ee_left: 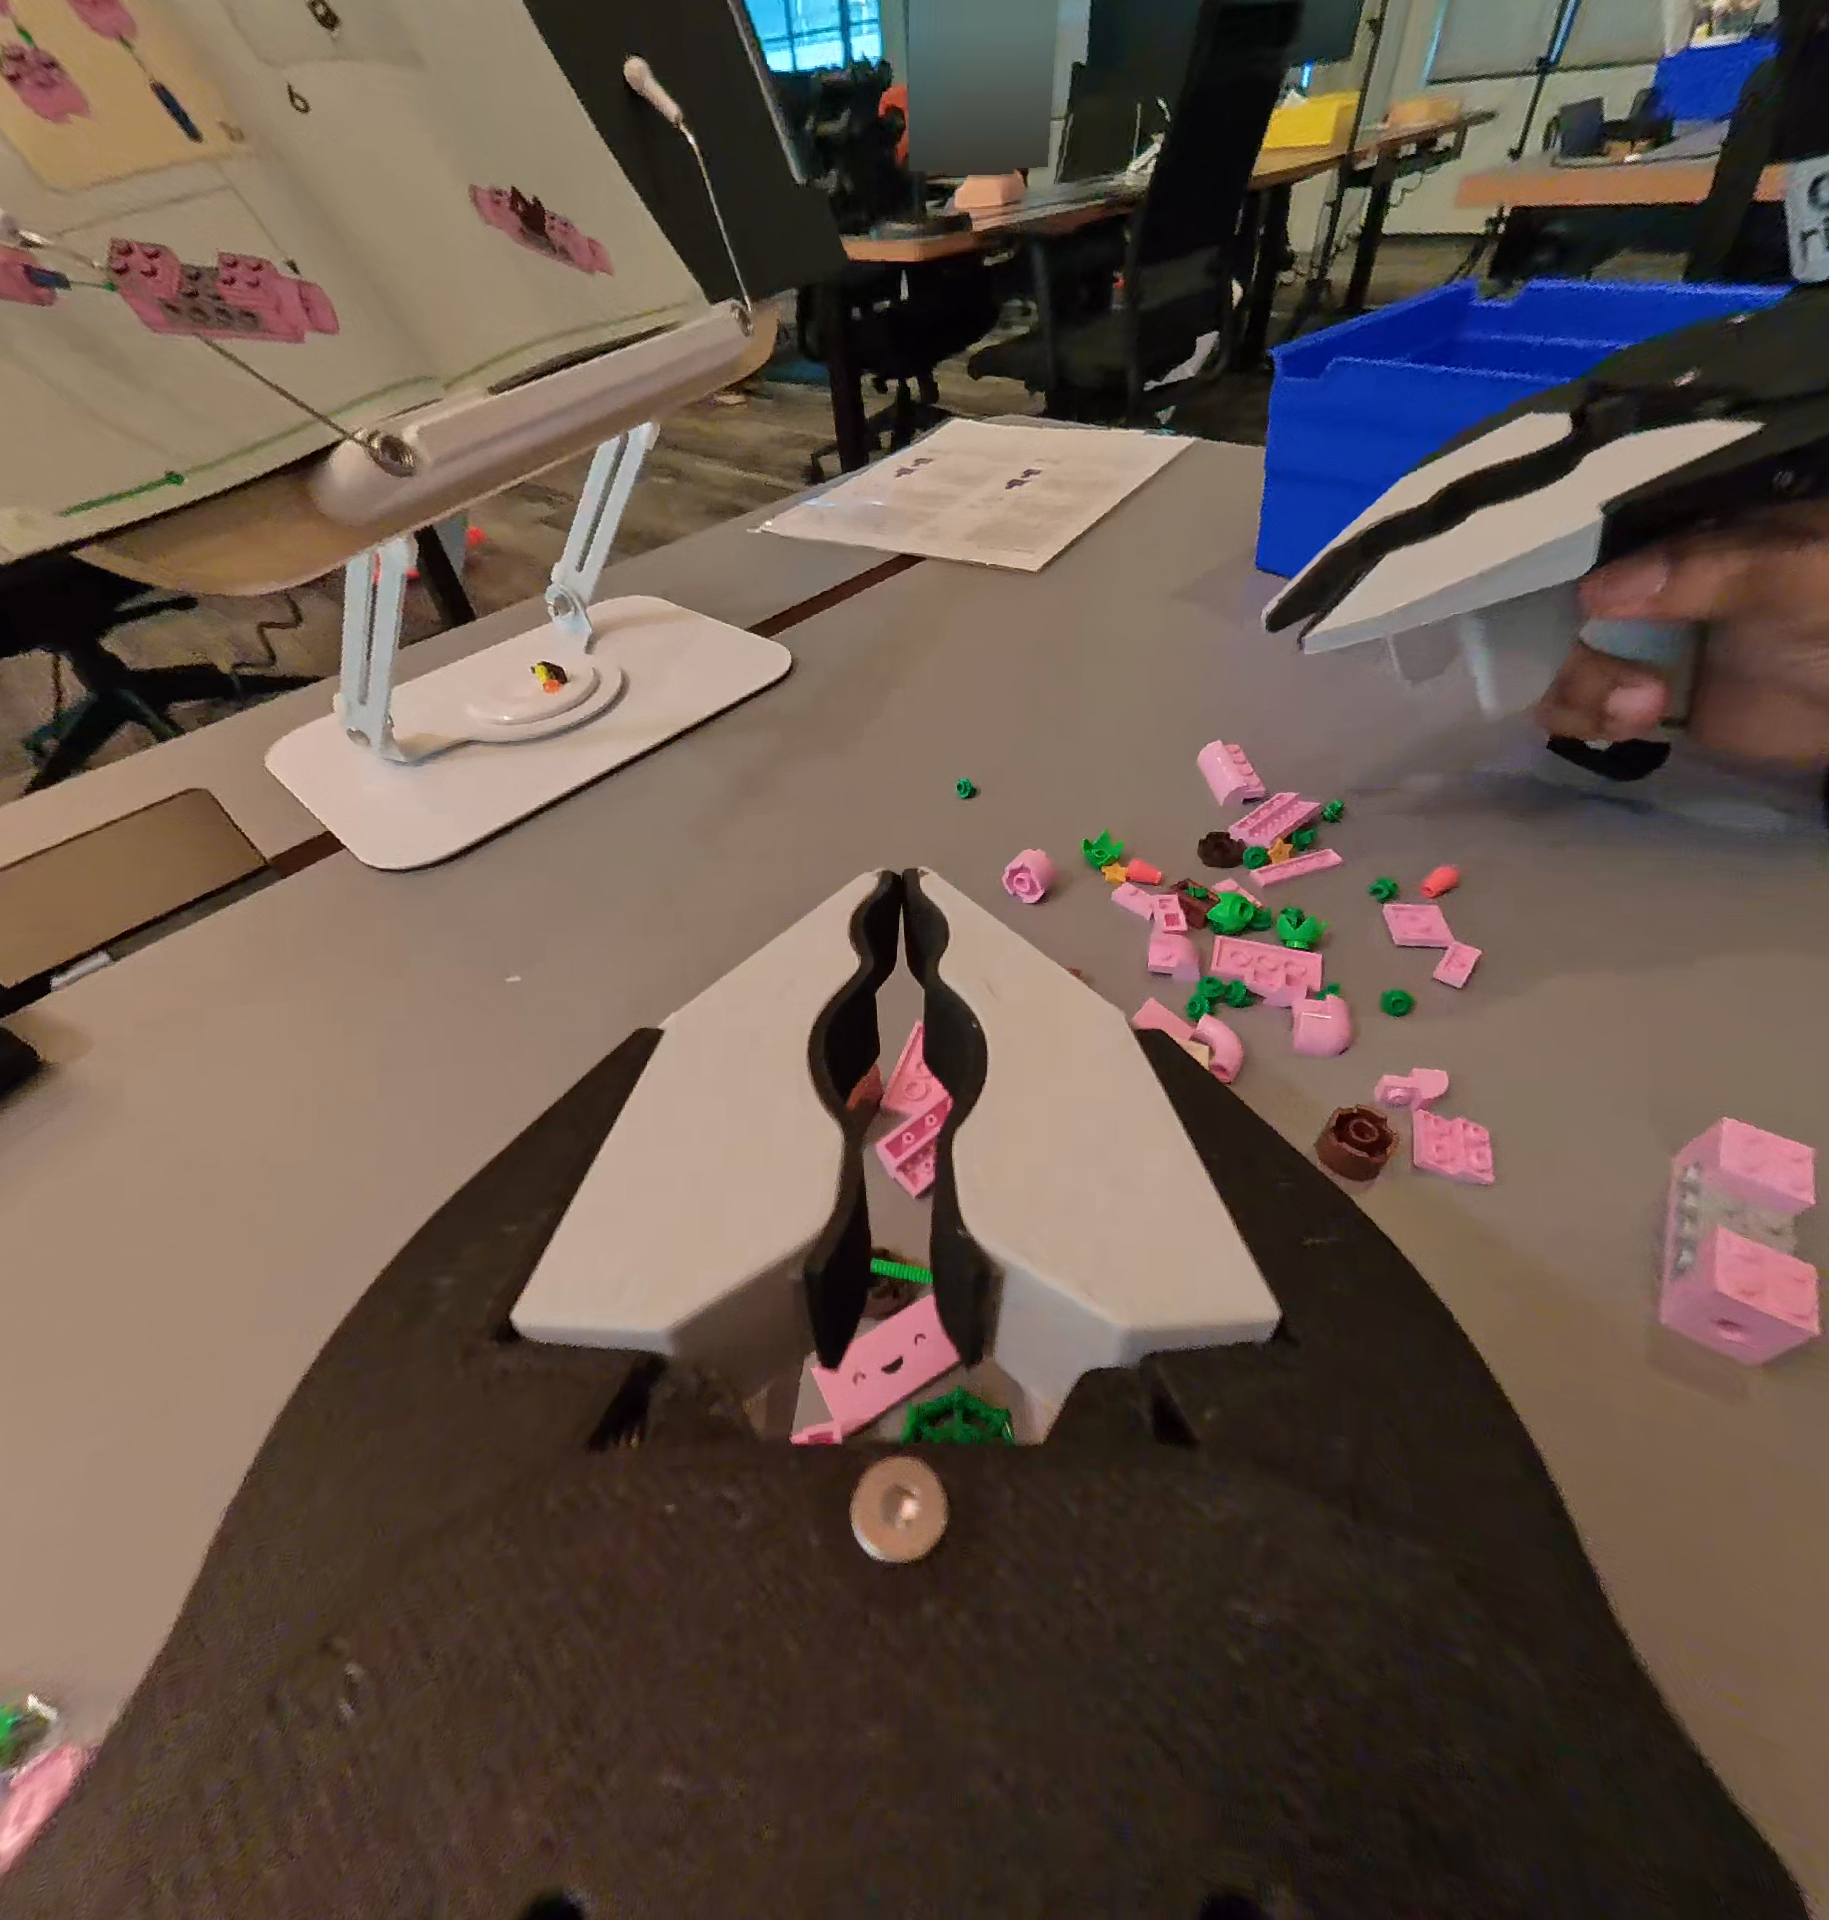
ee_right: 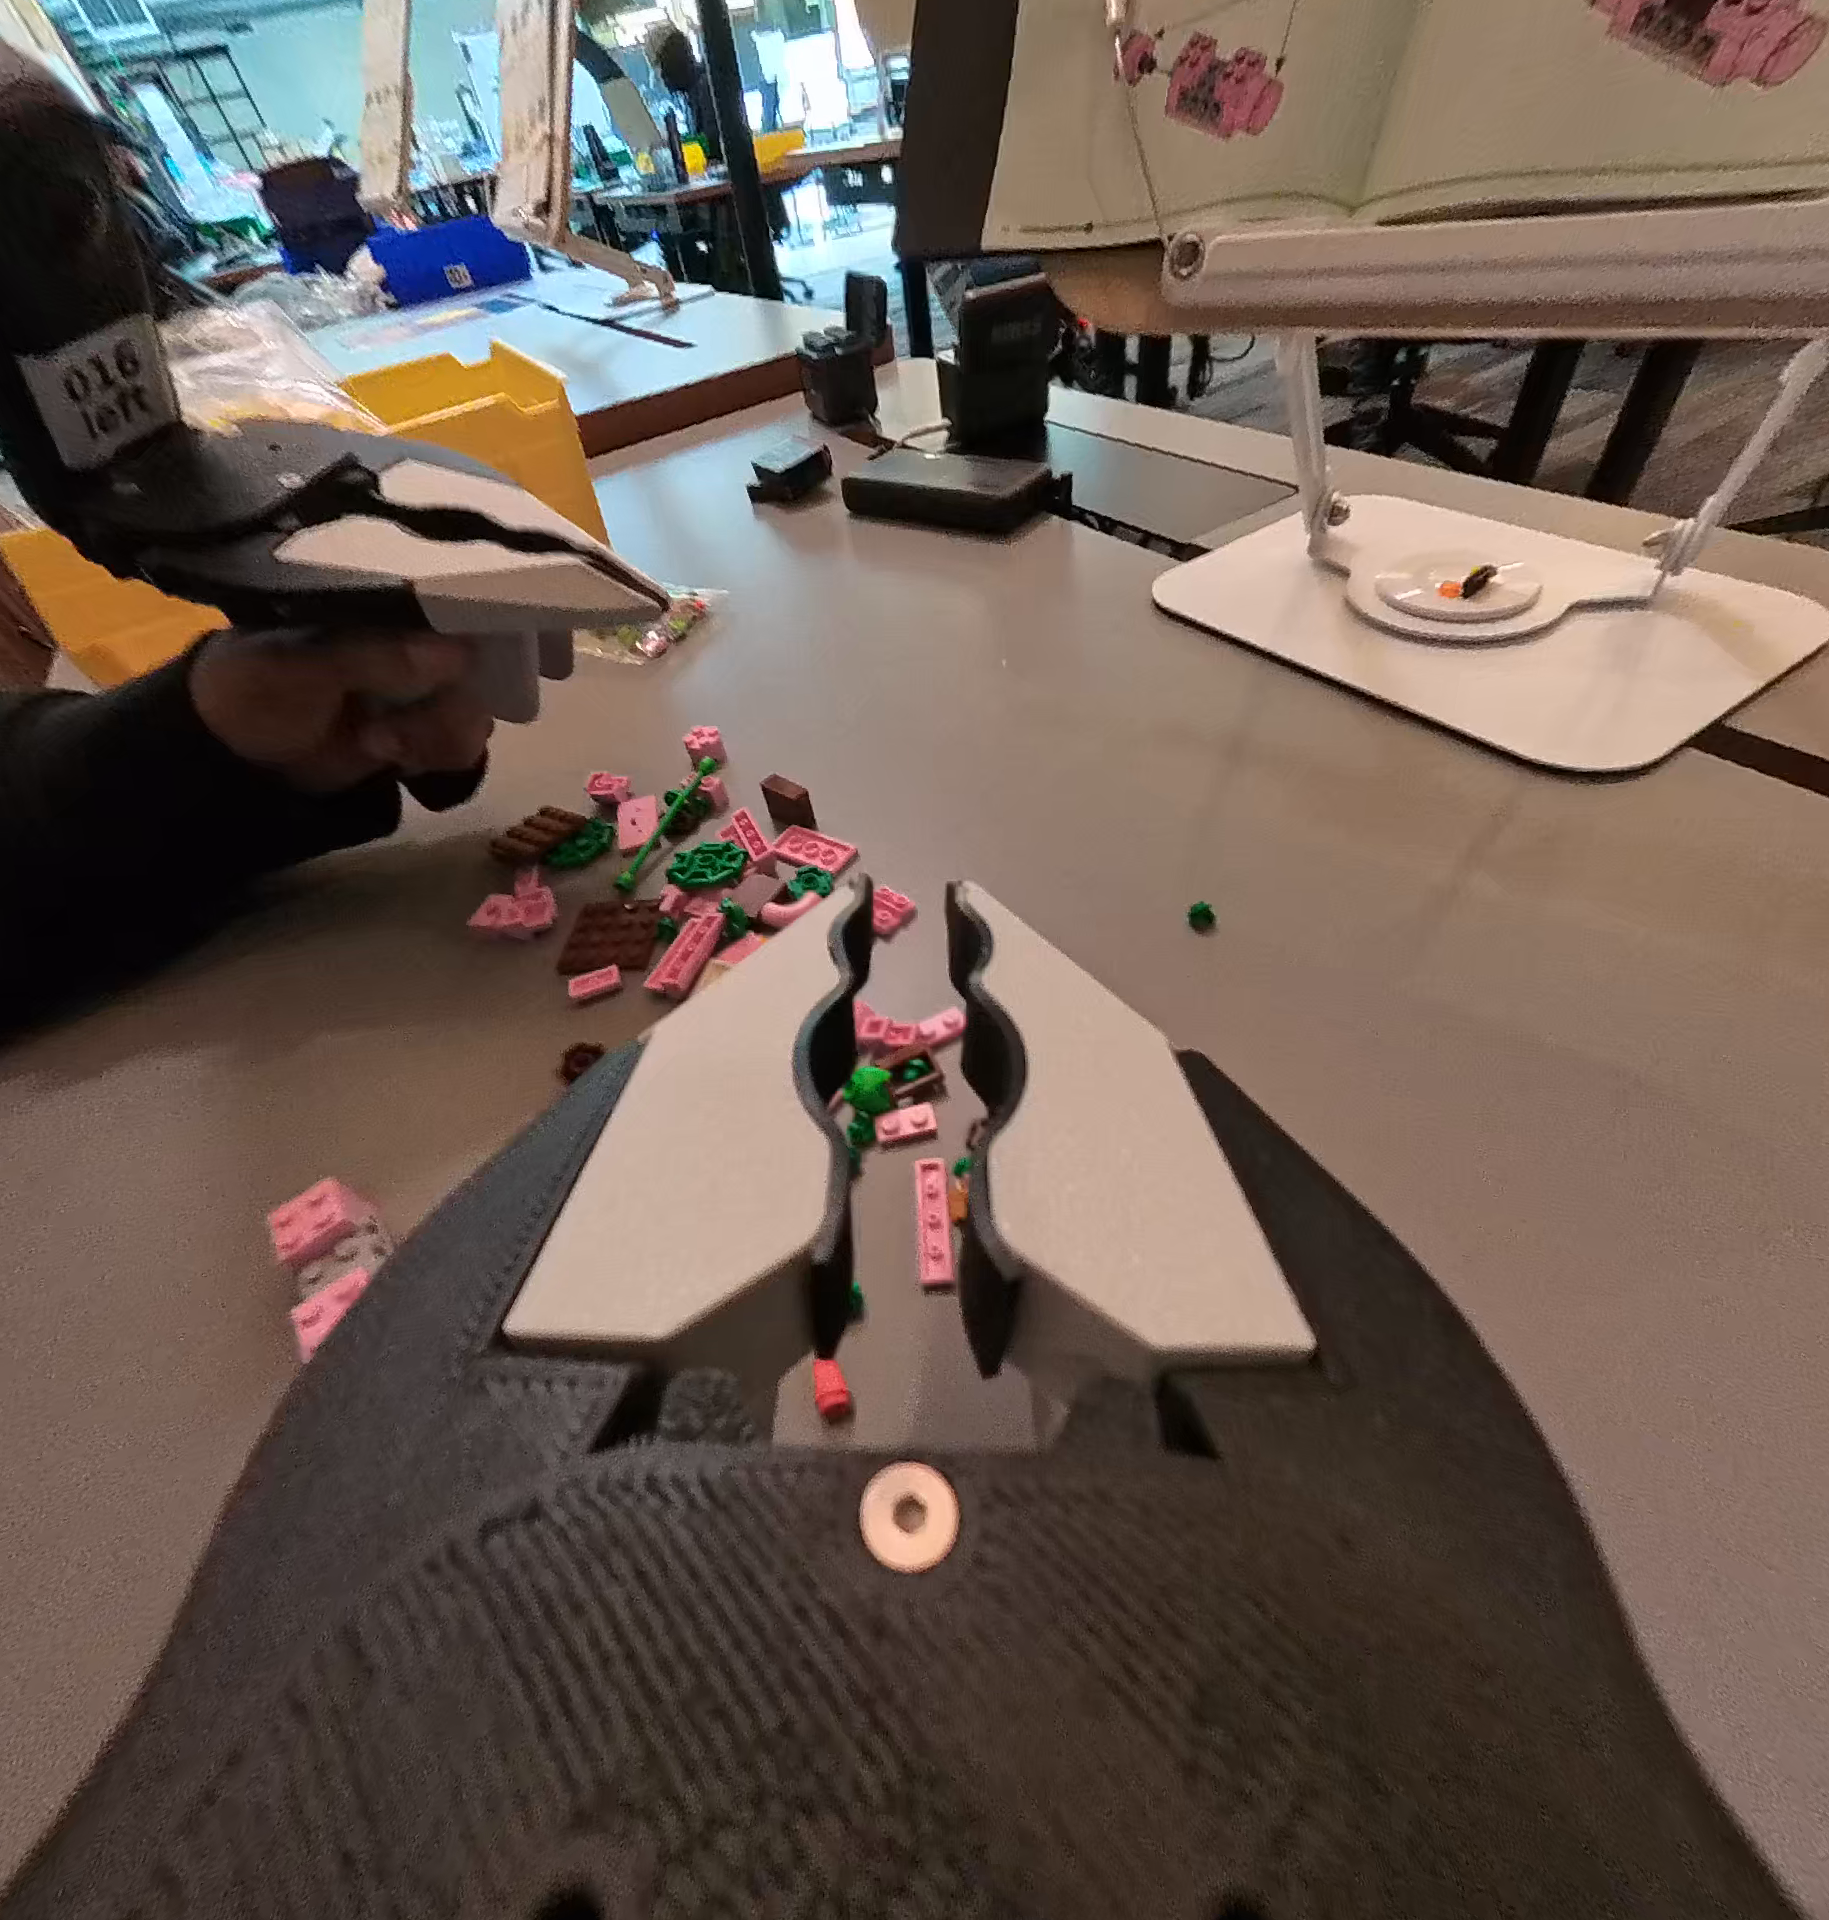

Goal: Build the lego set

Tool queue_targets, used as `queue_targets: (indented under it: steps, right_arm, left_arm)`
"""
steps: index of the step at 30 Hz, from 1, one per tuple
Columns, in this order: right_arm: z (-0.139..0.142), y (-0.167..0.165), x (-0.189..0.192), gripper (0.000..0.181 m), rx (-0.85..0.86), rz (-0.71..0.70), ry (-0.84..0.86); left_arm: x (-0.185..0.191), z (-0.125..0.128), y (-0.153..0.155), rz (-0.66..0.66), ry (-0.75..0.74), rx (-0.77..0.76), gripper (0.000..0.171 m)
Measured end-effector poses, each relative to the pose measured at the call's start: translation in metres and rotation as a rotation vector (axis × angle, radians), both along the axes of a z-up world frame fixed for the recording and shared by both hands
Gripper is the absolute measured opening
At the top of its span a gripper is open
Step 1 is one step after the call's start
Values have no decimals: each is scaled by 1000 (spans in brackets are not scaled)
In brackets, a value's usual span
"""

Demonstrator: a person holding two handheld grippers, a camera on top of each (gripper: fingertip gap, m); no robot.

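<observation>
This is an open-plan office or lab workspace. Long rows of desks [ee_left: 1305,156] with black office chairs [ee_left: 1180,239] and dark monitors [ee_left: 977,83] stretch behind the grey surface [ee_left: 681,831]. Blue storage bins [ee_left: 1409,416] and a yellow bin [ee_right: 474,416] sit nearby, with chargers and a black box [ee_right: 946,483] at the far edge. A white stand [ee_right: 1492,613] props up an open instruction booklet [ee_left: 266,239], and large windows [ee_left: 796,31] light the far wall.
</observation>
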State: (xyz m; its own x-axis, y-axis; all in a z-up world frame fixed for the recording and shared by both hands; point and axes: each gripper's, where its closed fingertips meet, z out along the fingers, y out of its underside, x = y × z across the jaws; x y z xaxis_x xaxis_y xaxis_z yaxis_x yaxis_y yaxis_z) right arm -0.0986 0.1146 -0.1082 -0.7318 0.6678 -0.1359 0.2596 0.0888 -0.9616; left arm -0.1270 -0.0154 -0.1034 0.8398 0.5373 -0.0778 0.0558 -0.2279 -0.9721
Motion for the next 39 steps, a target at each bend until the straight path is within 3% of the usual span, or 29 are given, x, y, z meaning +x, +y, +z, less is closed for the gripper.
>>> queue_targets:
  steps: [3,8,12,16,18,22,25,28,30,32,35,39]
  right_arm:
    - [12,-2,5,13,-11,9,30]
    - [22,-5,10,13,27,5,98]
    - [37,3,11,14,-39,1,102]
    - [49,18,8,14,-73,-41,125]
    - [54,20,9,15,-103,-38,128]
    - [55,15,12,15,-121,-17,123]
    - [48,10,12,16,-98,-8,111]
    - [43,5,13,18,-58,10,130]
    - [41,-2,17,19,-12,32,181]
    - [39,-10,20,20,30,49,250]
    - [41,-32,34,21,-87,146,253]
    - [44,-49,51,29,-304,310,115]
  left_arm:
    - [-9,-10,21,-41,10,-103,4]
    - [-22,-48,77,-223,-279,-433,57]
    - [-24,-70,107,-326,-448,-509,54]
    - [-30,-96,103,-291,-375,-673,26]
    - [-23,-94,104,-302,-364,-648,15]
    - [-19,-82,97,-261,-343,-540,14]
    - [-5,-49,95,-281,-283,-321,14]
    - [29,-7,87,-394,-221,-33,14]
    - [54,10,74,-481,-174,131,14]
    - [63,21,60,-488,-97,233,13]
    - [68,39,48,-445,39,287,13]
    - [79,46,51,-402,252,218,13]
